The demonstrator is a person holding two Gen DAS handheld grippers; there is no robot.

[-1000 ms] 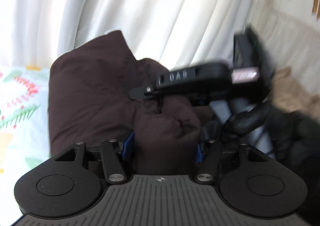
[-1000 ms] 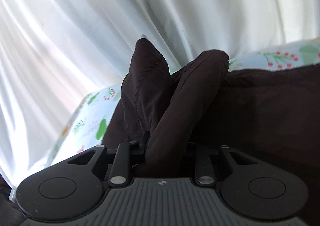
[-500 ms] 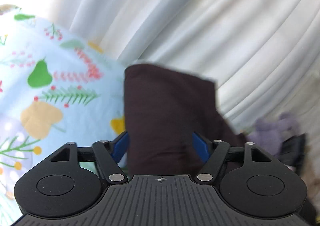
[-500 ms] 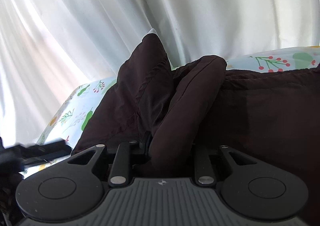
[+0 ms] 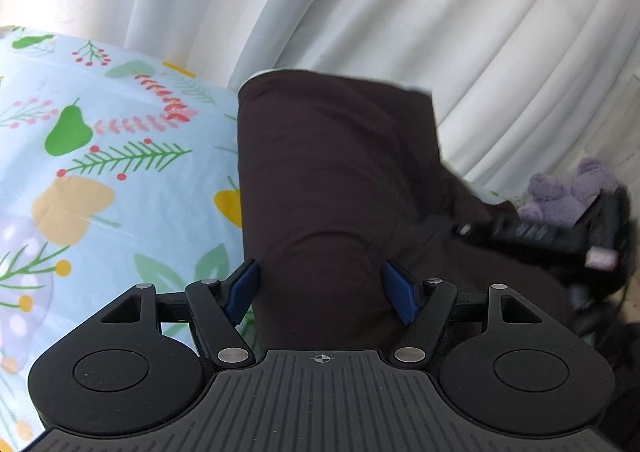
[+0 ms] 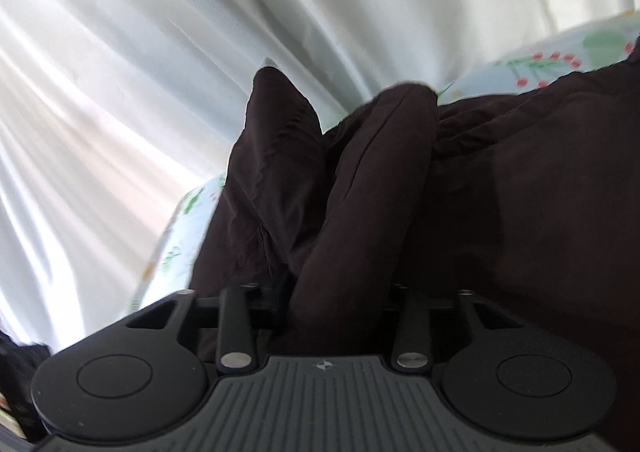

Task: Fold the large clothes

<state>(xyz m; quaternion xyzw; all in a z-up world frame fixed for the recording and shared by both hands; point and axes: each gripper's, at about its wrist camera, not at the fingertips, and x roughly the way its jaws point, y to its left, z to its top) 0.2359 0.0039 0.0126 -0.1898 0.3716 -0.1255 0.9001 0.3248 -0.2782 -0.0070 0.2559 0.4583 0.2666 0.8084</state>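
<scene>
From the left wrist, the left claw point(image 5: 322, 288) stands with its blue pads point(image 5: 242, 290) parted on either side of a flat fold of the dark brown, soft-fabric garment point(image 5: 336, 180). A second ago these pads pinched a bunched lump of it, so the cloth looks released. The garment now lies smooth on the pale blue floral-print bedsheet point(image 5: 100, 180), before the white pleated curtain point(image 5: 460, 32). At the right edge a blurred black tool, probably the other claw, is near a purple plush toy point(image 5: 568, 188). No writing is legible on it now.

From the right wrist, the right claw point(image 6: 340, 292) is clamped on a thick roll of the same garment point(image 6: 360, 192), much as it was a second ago, its fingertips hidden in the cloth. One side seems laid down and the other still needs setting. No labels show.
</scene>
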